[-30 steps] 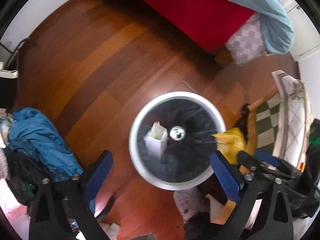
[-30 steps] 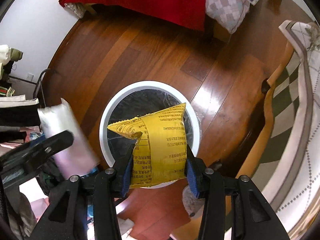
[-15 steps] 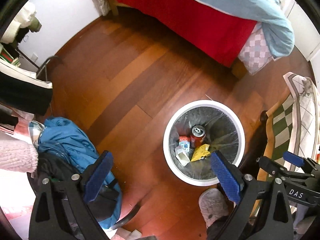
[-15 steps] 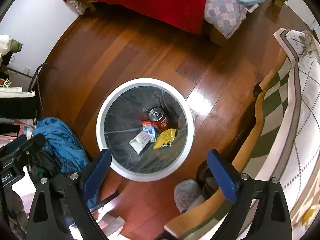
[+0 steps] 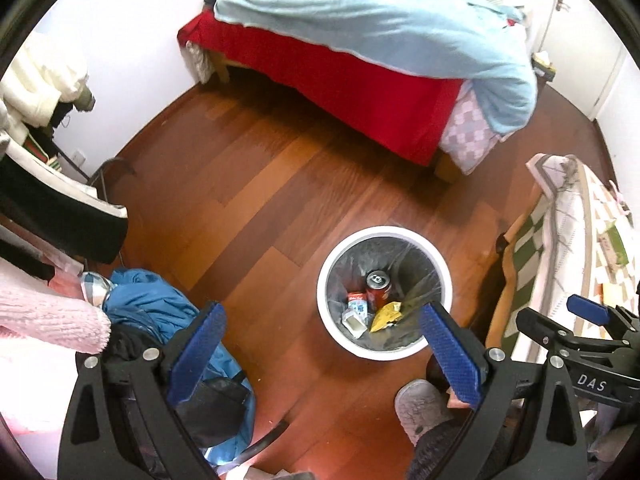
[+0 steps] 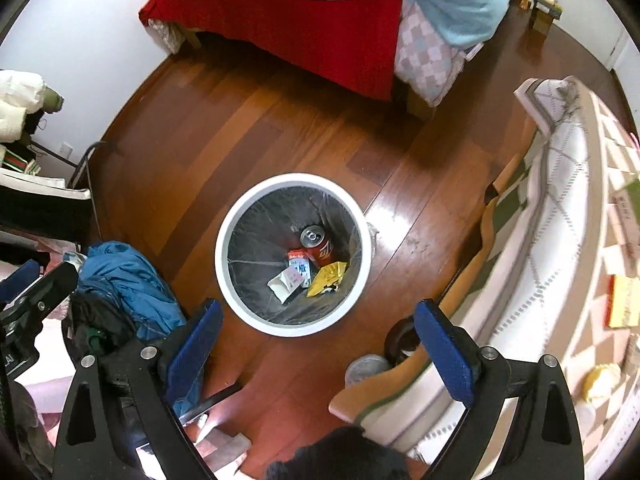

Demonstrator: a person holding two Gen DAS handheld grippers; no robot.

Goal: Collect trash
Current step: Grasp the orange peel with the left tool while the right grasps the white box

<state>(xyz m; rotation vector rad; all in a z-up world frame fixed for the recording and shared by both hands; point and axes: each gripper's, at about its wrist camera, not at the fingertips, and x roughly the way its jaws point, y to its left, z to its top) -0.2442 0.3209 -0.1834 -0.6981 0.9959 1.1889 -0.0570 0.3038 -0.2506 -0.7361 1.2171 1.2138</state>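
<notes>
A round white trash bin [image 5: 332,264] [image 6: 224,240] with a dark liner stands on the wooden floor. In it lie a red soda can [image 5: 378,286] [image 6: 316,242], a small red and white milk carton [image 5: 357,308] [image 6: 299,266], a white carton [image 6: 285,283] and a yellow snack bag [image 5: 385,315] [image 6: 329,278]. My left gripper [image 5: 322,350] is open and empty, high above the bin's near side. My right gripper [image 6: 314,350] is open and empty, high above the floor just in front of the bin.
A bed with red sheet and pale blue duvet [image 5: 380,40] [image 6: 320,8] is at the back. A blue jacket heap [image 5: 160,312] [image 6: 128,280] lies left of the bin. A table with a checked cloth [image 5: 576,248] [image 6: 580,220] is on the right. A grey slipper [image 5: 420,404] [image 6: 366,368] is near.
Both grippers rose well above the bin. The right one let go of the yellow bag and the left one the white carton; both now lie in the bin.
</notes>
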